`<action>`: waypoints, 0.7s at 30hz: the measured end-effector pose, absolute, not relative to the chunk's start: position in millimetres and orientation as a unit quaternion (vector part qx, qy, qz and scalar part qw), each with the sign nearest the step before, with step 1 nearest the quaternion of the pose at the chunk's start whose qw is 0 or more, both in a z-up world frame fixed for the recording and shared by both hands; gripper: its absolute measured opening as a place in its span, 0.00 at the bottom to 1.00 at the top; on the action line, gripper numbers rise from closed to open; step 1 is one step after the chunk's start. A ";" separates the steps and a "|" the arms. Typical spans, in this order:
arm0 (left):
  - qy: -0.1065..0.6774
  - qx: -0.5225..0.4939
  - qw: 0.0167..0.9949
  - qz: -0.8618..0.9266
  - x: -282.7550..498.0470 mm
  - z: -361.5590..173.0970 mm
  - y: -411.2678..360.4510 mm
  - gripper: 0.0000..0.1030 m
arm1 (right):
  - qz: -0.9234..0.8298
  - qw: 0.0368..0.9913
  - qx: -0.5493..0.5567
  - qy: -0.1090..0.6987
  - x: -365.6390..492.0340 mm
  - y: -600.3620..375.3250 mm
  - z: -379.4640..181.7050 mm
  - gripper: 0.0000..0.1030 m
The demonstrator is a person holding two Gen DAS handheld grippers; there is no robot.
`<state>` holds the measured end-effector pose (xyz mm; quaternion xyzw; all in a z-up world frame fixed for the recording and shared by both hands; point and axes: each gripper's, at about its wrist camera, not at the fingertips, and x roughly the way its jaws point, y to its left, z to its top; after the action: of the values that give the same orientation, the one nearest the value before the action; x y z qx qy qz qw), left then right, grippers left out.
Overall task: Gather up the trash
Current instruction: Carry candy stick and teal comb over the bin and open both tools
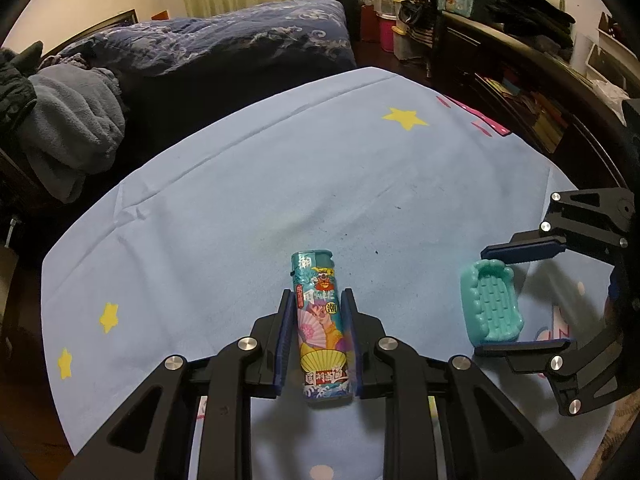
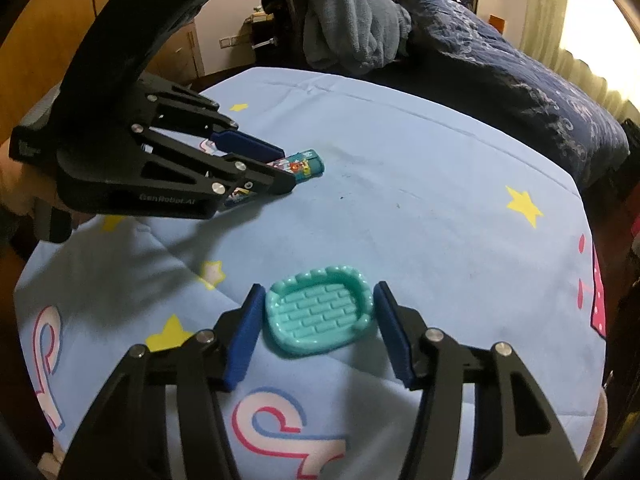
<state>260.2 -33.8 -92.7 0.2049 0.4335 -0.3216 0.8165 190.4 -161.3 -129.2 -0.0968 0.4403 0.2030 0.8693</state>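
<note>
A teal printed lighter (image 1: pixel 322 328) lies on the light blue star-patterned cloth (image 1: pixel 280 184). My left gripper (image 1: pixel 319 300) is shut on the lighter, its blue pads against both long sides. The lighter also shows in the right wrist view (image 2: pixel 306 165), held by the left gripper (image 2: pixel 286 172) low over the cloth (image 2: pixel 420 184). A teal plastic tray with a brick pattern (image 2: pixel 320 314) lies between the fingers of my right gripper (image 2: pixel 319 296), which is open around it, with small gaps on both sides. The tray (image 1: pixel 491 302) and right gripper (image 1: pixel 486 300) also show in the left wrist view.
A bed with a dark blue quilt (image 1: pixel 224 44) and grey fleece bundle (image 1: pixel 68 120) lies beyond the cloth. A cluttered dark shelf (image 1: pixel 520 92) stands at the right. The cloth's edges drop off at the left and far side.
</note>
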 end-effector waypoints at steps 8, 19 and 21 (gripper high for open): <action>0.431 0.203 0.819 -0.319 252.5 -91.6 -35.5 0.22 | 0.203 0.873 -0.060 0.440 177.3 -185.0 -122.3 0.54; 0.395 0.211 0.822 -0.352 234.0 -56.2 -75.7 0.22 | 0.154 0.902 0.010 0.402 130.6 -267.0 -89.8 0.54; 0.381 0.219 0.816 -0.375 228.9 -45.4 -101.4 0.22 | 0.128 0.910 0.032 0.393 117.8 -298.6 -82.3 0.54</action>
<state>228.9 -101.4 -45.4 0.2186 0.3811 -0.3752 0.8162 117.8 -298.6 -82.3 0.0319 0.3925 0.1284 0.9102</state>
